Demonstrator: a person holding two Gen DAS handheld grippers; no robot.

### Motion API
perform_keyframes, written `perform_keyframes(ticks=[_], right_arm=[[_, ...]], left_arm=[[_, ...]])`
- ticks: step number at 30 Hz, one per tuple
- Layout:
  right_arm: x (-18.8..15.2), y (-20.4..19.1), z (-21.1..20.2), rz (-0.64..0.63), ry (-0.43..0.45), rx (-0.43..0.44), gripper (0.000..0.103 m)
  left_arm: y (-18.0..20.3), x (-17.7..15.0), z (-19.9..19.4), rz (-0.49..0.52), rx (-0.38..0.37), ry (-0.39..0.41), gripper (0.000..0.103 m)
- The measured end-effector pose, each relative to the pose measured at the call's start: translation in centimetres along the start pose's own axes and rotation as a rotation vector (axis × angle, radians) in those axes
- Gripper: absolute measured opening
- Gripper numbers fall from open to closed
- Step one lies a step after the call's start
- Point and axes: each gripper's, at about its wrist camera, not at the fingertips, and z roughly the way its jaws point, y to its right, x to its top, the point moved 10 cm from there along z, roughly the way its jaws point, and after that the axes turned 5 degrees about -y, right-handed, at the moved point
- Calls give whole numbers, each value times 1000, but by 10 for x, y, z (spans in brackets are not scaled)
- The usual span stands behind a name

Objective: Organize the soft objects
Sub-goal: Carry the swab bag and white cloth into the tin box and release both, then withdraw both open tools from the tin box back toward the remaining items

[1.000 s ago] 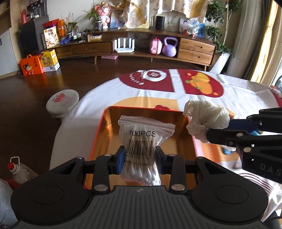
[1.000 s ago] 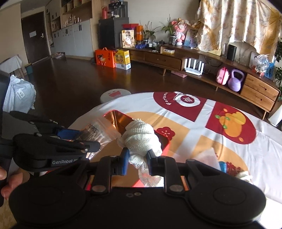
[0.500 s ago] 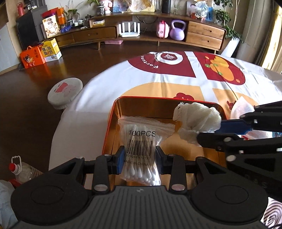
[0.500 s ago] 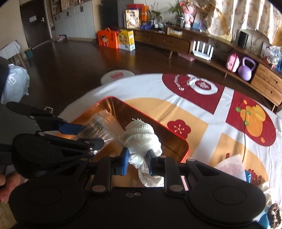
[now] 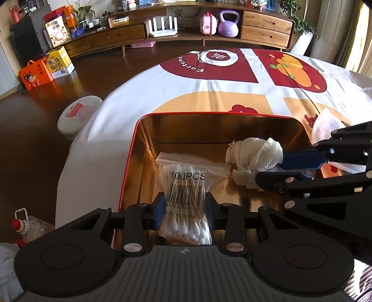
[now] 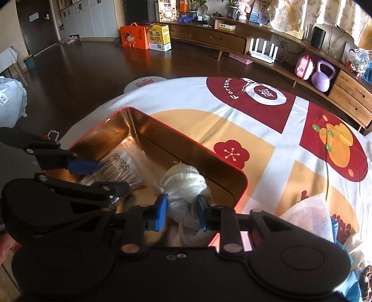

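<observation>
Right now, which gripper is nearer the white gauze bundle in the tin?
Right. The right gripper straddles the gauze bundle, jaws opening. The left gripper is beside it, clamped on the cotton swab bag.

Cotton-swab bag (image 5: 184, 199), white gauze bundle (image 5: 255, 154) inside gold tin (image 5: 220, 130).

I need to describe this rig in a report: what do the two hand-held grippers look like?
Both match: the left hand-held gripper and right hand-held gripper have matte black bodies with two round discs, silver rivets, black linkage arms and blue finger pads. No cables or sleeves show.

Home living room: long wooden sideboard (image 5: 186, 34), houseplants (image 6: 195, 4), kettlebell (image 5: 229, 24), dark wood floor (image 6: 81, 69).
</observation>
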Motion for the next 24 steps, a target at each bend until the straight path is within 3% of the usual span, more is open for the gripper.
perform_keyframes(ticks=[4,8,10,24], right_arm=[[-1,3,-5,8,7,9,32],[-1,6,-15,14,21,11,34],[-2,6,-22,23,29,23,36],[-8,4,-71,27,109,46,43]], left_arm=[[2,-1,0,11,0,3,38],[2,-1,-3,6,2,16,58],[2,-1,-7,2,-3,24,62],[6,-3,-47,-13,-6,84,62]])
